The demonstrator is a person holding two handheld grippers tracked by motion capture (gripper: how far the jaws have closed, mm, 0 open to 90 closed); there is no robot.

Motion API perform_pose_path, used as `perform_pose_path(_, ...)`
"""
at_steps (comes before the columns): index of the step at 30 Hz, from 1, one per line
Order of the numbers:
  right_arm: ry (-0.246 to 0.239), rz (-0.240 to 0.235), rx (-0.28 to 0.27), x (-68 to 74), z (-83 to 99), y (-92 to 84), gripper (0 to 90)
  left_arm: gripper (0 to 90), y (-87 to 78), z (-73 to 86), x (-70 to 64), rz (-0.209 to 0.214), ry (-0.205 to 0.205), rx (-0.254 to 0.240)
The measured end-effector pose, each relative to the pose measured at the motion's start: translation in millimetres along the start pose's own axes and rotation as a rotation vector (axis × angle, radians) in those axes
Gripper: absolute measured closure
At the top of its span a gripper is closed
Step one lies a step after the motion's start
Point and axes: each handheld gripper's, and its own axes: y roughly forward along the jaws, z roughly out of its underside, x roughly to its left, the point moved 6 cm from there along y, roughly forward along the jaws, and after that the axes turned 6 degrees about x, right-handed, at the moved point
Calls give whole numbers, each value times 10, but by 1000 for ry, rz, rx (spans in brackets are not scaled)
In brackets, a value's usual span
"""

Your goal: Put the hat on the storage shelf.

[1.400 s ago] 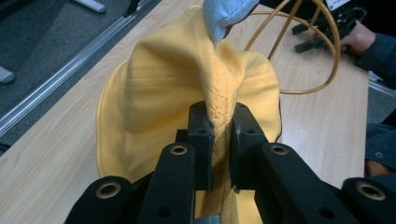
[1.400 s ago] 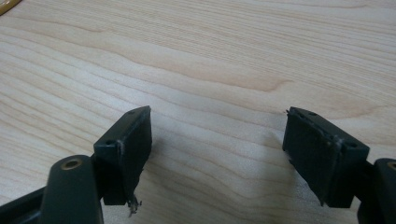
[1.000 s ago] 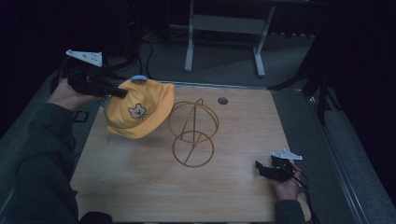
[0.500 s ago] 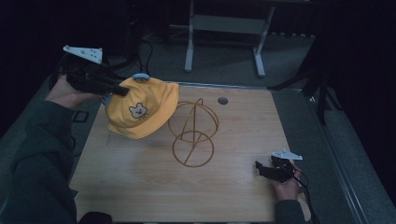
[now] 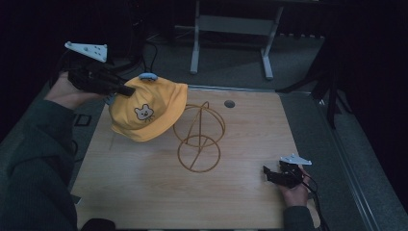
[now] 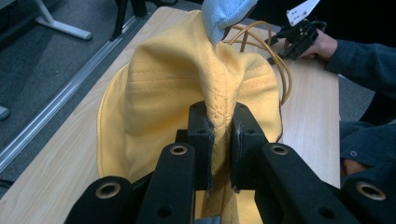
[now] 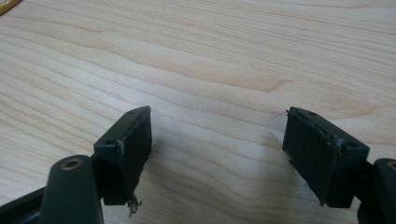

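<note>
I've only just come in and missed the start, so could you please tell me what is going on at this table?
A person is working with a hand-held claw in each hand. The left claw is shut on a fold of a yellow bucket hat with a bear patch, holding it up off the wooden table, right beside a gold wire hat stand. The hat is not on the stand yet. The right claw is open, holds nothing, and rests low at the table's near right corner.

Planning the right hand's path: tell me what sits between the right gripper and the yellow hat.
In the high view, the gold wire stand on the wooden table lies between the right gripper and the yellow hat.
</note>
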Motion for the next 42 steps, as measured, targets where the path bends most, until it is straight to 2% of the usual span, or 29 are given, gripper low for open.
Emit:
perform_pose_path(15,-4,0,-1,-1,2,0,238,808,122,-200,-92,13,47,12)
perform_pose_path(25,-4,0,-1,-2,2,0,238,806,208,-318,-110,21,62,7)
perform_pose_path(32,-4,-1,-1,-1,2,0,238,806,200,-361,-108,21,62,-10)
perform_pose_path(38,-4,-1,-1,-1,2,0,238,806,109,-392,-112,19,66,-40)
perform_pose_path(42,-5,0,-1,-2,1,0,238,806,111,-441,-145,34,76,-48)
